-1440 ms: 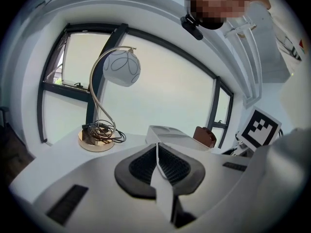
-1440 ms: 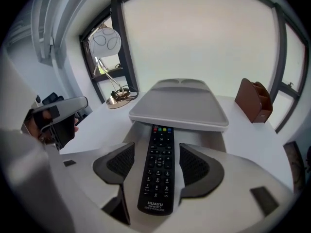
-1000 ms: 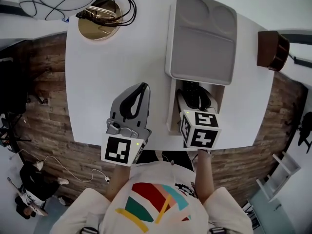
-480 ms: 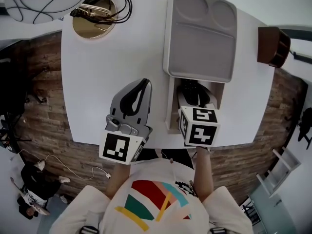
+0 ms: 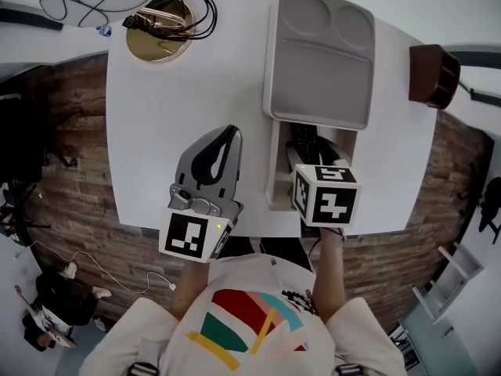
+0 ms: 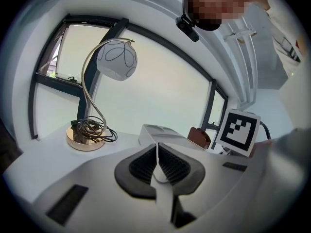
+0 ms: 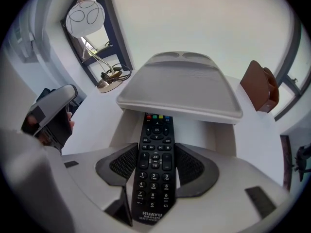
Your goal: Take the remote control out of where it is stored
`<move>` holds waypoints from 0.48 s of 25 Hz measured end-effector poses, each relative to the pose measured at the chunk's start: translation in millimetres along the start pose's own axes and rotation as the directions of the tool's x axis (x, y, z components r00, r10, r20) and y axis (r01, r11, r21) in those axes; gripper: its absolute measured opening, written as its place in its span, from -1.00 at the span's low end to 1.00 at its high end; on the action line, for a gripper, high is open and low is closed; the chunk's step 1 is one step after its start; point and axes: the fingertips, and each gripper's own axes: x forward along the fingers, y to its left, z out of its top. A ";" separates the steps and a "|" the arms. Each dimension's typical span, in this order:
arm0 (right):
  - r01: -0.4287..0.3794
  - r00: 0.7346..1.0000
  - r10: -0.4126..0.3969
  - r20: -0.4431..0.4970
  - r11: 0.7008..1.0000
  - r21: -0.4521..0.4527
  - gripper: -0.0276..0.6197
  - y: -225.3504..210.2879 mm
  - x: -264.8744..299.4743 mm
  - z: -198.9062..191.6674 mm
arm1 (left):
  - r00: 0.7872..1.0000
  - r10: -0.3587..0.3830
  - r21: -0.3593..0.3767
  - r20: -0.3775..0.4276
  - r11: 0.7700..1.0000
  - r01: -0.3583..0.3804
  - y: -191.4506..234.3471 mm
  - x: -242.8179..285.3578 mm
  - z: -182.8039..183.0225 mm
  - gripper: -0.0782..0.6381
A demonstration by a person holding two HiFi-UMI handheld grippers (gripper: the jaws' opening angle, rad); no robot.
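1. The remote control [image 7: 154, 174] is being shown lying lengthwise in the open near end of the grey storage box [image 5: 275, 171]. Its far end is tucked just under the grey lid [image 5: 321, 61], which is covering the rest of the box.
2. The right gripper [image 7: 155, 152] is being held at that open end, and its jaws are being closed round the remote. The remote is lying between the two ribbed pads [image 7: 125, 163], which are being brought right up beside its long edges.
3. "HUAYU" is being read in white letters at the remote's near end. A smaller line under it is too fine to be made out for certain.
4. White digits are being picked out on the keypad, one to nine with a zero below, and "OK" on the round centre button. A row of red, green, yellow and blue buttons is being glimpsed at the far end.
5. The left gripper [image 6: 158, 154] is being held over the white tabletop [image 5: 180, 84], to the left of the box. Its jaws are pressed together with nothing between them.
6. Black-and-white square markers are being displayed on each gripper's cube [image 5: 327, 198]; no lettering is being carried there.
7. A lamp [image 6: 116, 59] with a gold base and coiled dark cables is being seen at the far left corner. A brown holder [image 5: 433, 77] is being seen at the right edge, well apart from the box.
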 end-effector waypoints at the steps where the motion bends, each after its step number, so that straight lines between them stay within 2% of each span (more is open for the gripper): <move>1: -0.001 1.000 0.001 -0.005 1.000 -0.006 -0.15 0.2 -3.4 0.1 | 1.000 0.006 0.002 0.006 1.000 -0.006 0.5 -1.6 2.6 -0.72; 12: -0.013 0.998 0.010 -0.054 0.998 -0.061 -0.15 2.7 -31.3 -17.4 | 0.998 0.015 0.024 0.059 1.000 -0.016 -14.2 -18.9 20.8 -0.72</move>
